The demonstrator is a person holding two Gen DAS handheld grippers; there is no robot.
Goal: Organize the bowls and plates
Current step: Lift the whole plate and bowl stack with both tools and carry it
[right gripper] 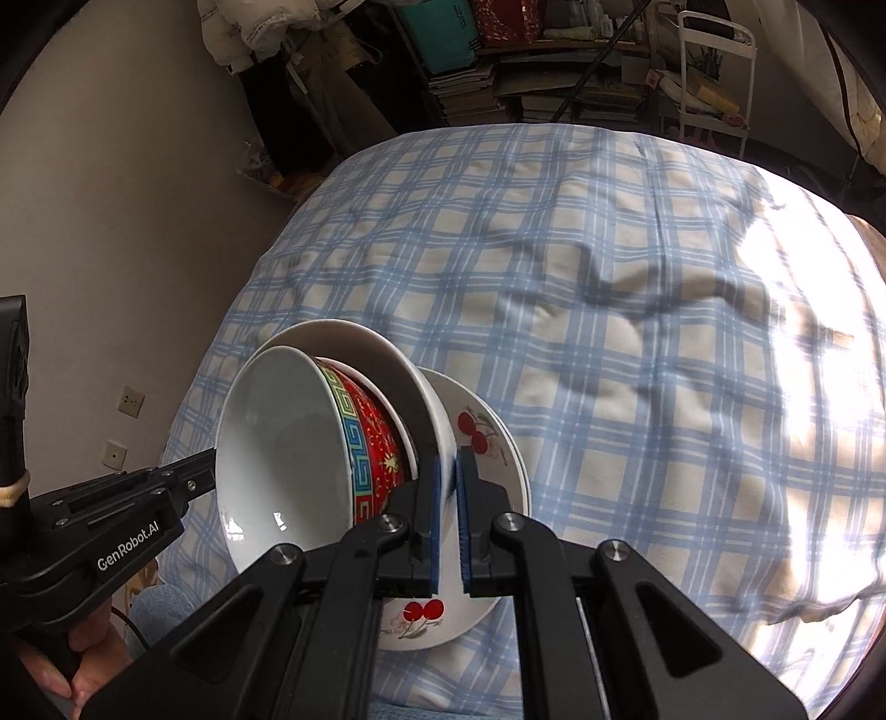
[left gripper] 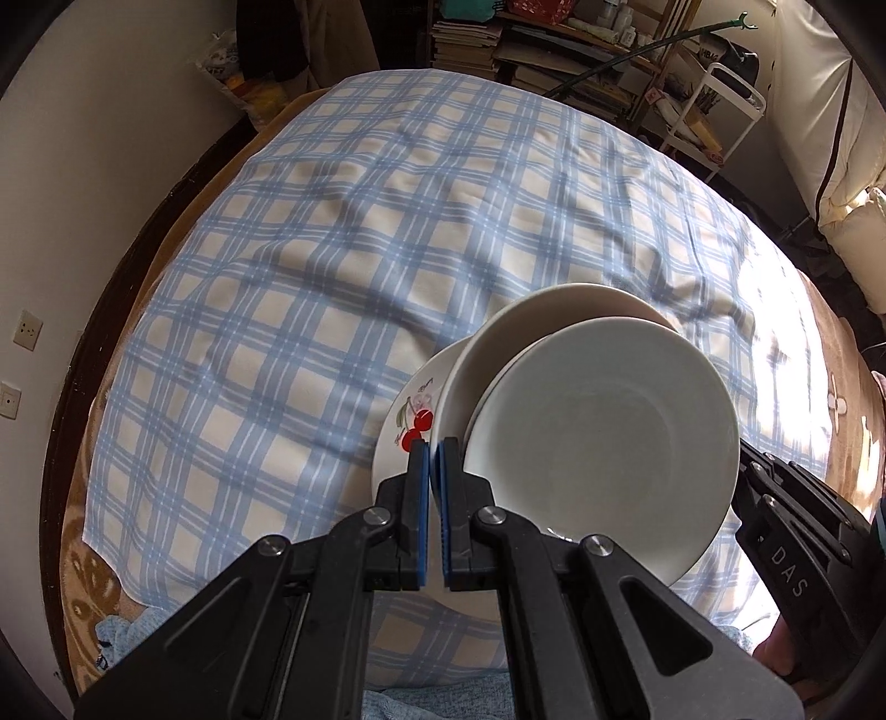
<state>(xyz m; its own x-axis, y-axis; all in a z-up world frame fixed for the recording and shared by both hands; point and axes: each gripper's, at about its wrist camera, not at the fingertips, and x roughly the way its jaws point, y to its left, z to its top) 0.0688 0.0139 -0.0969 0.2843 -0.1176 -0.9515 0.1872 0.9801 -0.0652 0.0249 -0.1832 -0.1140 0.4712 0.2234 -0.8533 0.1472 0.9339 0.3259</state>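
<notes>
A stack of dishes hangs between my two grippers over the blue checked cloth (left gripper: 310, 249). At the bottom lies a cherry-print plate (left gripper: 410, 412) (right gripper: 490, 437). On it rests a white deep plate (left gripper: 554, 310) (right gripper: 387, 360), then a red patterned bowl (right gripper: 376, 443) with a white inside (left gripper: 603, 437). My left gripper (left gripper: 434, 443) is shut on the stack's rim on one side. My right gripper (right gripper: 449, 462) is shut on the rim on the opposite side. Which rims sit between the pads is hard to tell. The stack looks tilted in both views.
The checked cloth (right gripper: 609, 310) covers a wide soft surface with a brown blanket edge (left gripper: 83, 576). Shelves of books (left gripper: 470, 44) and a white cart (left gripper: 720, 111) stand beyond the far edge. A wall with sockets (left gripper: 25, 329) runs on the left. A person's hand (right gripper: 83, 653) holds the left gripper's handle.
</notes>
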